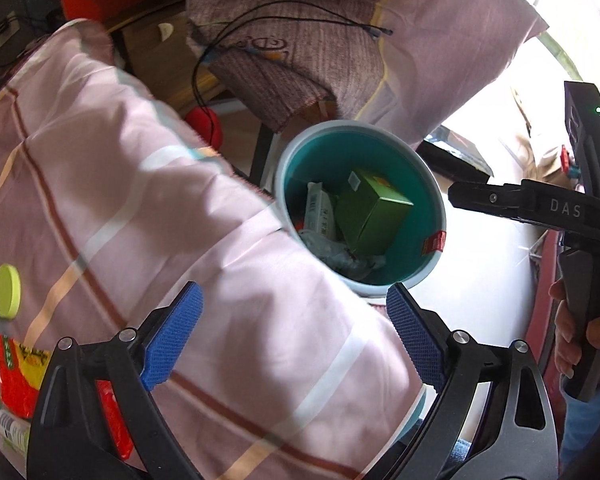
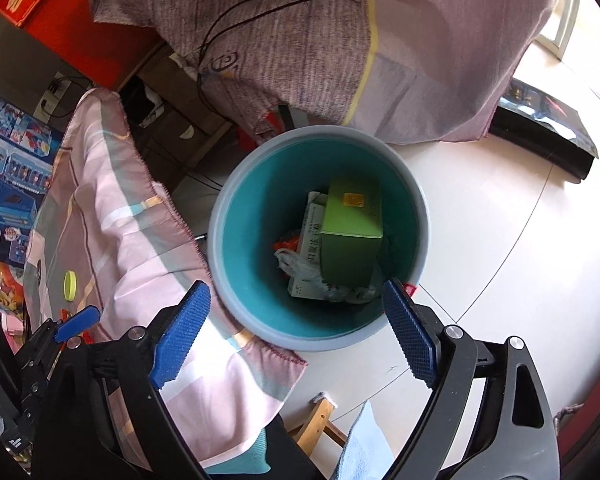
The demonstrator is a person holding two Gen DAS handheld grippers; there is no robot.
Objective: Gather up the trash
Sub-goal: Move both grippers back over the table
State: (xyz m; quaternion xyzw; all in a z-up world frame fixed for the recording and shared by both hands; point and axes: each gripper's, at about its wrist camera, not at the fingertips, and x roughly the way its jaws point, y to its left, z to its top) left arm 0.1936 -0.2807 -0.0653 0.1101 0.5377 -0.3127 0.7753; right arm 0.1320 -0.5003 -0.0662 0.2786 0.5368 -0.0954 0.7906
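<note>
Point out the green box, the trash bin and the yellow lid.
green box (image 2: 350,236), right wrist view, on its front face.
trash bin (image 2: 252,208), right wrist view, on its teal inner wall.
yellow lid (image 1: 7,290), left wrist view, on the middle of its flat top.

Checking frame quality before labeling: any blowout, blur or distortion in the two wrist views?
Left wrist: floor and window at the right blown out to white around the right gripper; pink checked cloth smeared by motion blur; bin contents readable. Right wrist: sharper, green box crisp, glare only at the upper right; floor tile lines bow from fisheye distortion, corners vignetted dark.
</note>
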